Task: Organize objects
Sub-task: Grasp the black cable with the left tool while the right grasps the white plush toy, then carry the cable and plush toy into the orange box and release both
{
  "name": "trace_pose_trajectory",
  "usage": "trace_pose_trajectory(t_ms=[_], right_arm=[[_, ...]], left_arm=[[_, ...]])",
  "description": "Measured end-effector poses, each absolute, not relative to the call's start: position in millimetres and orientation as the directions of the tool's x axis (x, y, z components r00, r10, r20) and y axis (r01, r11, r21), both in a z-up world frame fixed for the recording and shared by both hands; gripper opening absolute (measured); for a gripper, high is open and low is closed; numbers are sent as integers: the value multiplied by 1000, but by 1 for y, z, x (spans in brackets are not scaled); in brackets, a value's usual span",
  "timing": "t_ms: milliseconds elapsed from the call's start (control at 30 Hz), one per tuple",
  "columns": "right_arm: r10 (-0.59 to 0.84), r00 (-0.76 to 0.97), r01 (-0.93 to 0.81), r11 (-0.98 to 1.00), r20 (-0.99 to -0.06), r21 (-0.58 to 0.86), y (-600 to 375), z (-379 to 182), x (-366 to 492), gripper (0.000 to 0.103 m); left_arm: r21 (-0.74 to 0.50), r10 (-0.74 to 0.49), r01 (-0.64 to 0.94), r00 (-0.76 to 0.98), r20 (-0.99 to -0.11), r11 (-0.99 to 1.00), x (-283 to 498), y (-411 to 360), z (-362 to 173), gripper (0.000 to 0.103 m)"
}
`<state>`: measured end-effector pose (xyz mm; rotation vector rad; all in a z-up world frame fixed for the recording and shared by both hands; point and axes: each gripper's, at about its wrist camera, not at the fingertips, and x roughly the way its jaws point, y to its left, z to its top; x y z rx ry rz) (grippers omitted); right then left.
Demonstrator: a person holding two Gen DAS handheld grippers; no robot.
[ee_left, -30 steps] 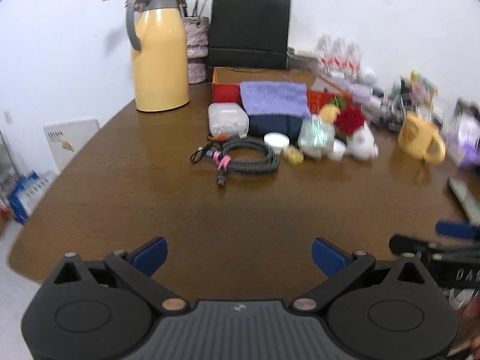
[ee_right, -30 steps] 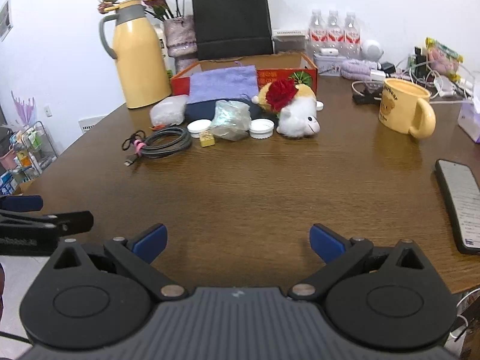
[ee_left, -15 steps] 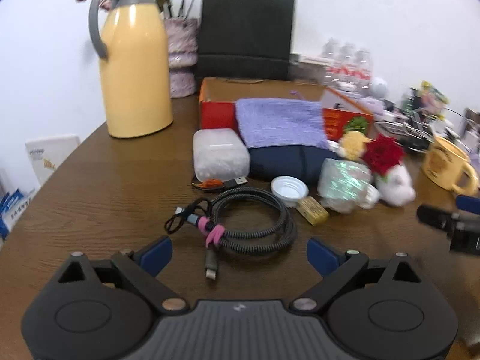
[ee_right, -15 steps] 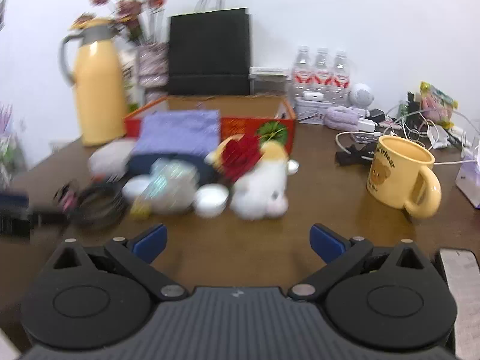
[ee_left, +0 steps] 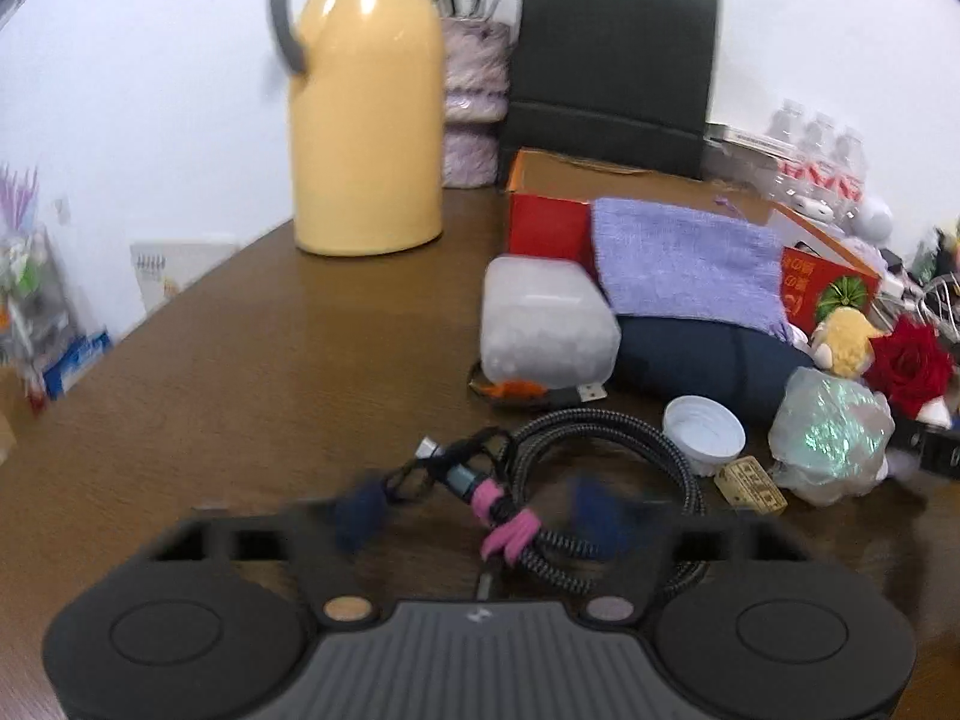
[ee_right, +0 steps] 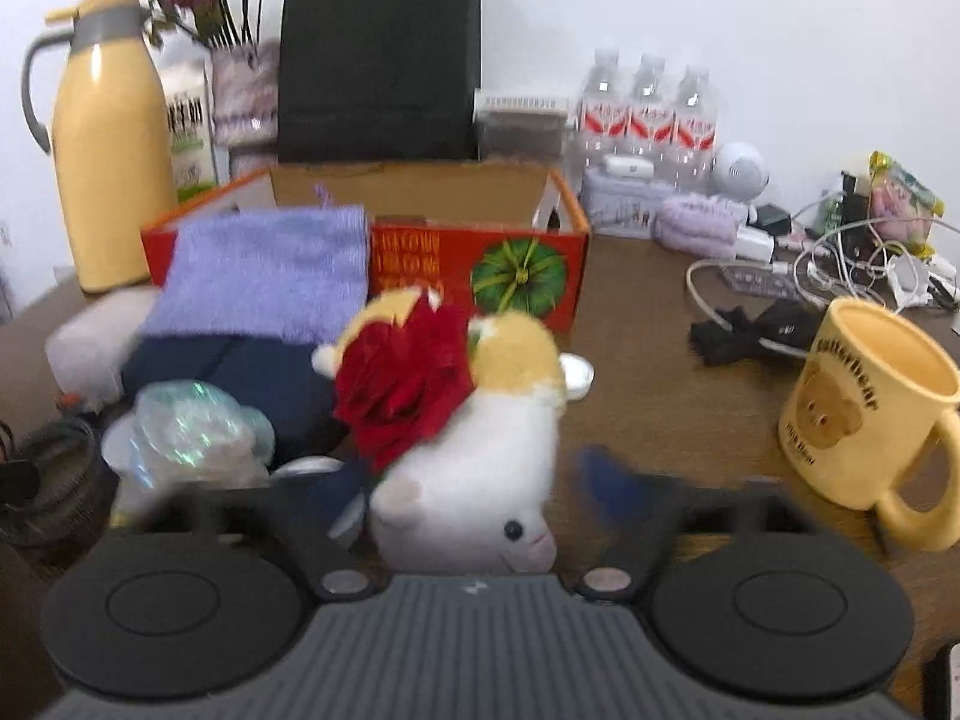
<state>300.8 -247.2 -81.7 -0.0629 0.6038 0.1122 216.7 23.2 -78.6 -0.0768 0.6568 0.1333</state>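
From the left wrist, your left gripper (ee_left: 480, 510) is closing its jaws (blurred) around the coiled cable (ee_left: 576, 480), which lies on the brown surface (ee_left: 240, 372) near the camera; contact isn't clear. From the right wrist, your right gripper (ee_right: 480, 498) is closing its jaws either side of the plush toy (ee_right: 474, 462), near the red box (ee_right: 480, 270).
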Motion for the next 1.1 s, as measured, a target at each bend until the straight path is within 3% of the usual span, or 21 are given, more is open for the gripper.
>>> trace_pose_trajectory(t_ms=[33, 167, 300, 367, 433, 600, 733, 900, 1100], right_arm=[[71, 827, -113, 993, -557, -41, -246, -80, 297, 50], [18, 875, -106, 982, -483, -154, -240, -68, 265, 48], [-62, 950, -100, 867, -306, -488, -210, -60, 207, 48], [-60, 971, -125, 696, -230, -707, -184, -72, 179, 48], [-111, 968, -104, 638, -225, -763, -172, -79, 172, 48], [-140, 939, -94, 777, -315, -623, -187, -67, 165, 48], [-67, 916, -96, 920, -395, -380, -218, -59, 154, 48], [59, 917, -103, 990, -393, -92, -256, -41, 132, 48], [134, 921, -153, 988, -366, -23, -270, -16, 146, 48]], left_arm=[[-33, 91, -140, 789, -607, 990, 214, 23, -78, 27], [-46, 49, -97, 793, -607, 994, 199, 17, -79, 23], [-61, 6, -53, 802, -598, 997, 181, 8, -73, 19], [-59, -7, -34, 809, -588, 998, 176, 2, -70, 18], [-62, -21, -18, 816, -578, 998, 171, -2, -66, 18], [-60, -35, 0, 818, -574, 998, 152, -7, -64, 18], [-72, -43, 2, 820, -570, 997, 136, -1, -60, 17], [-80, -54, 13, 841, -538, 997, 123, 4, -46, 17], [-207, -185, 91, 847, -498, 974, 162, 21, -3, 17]])
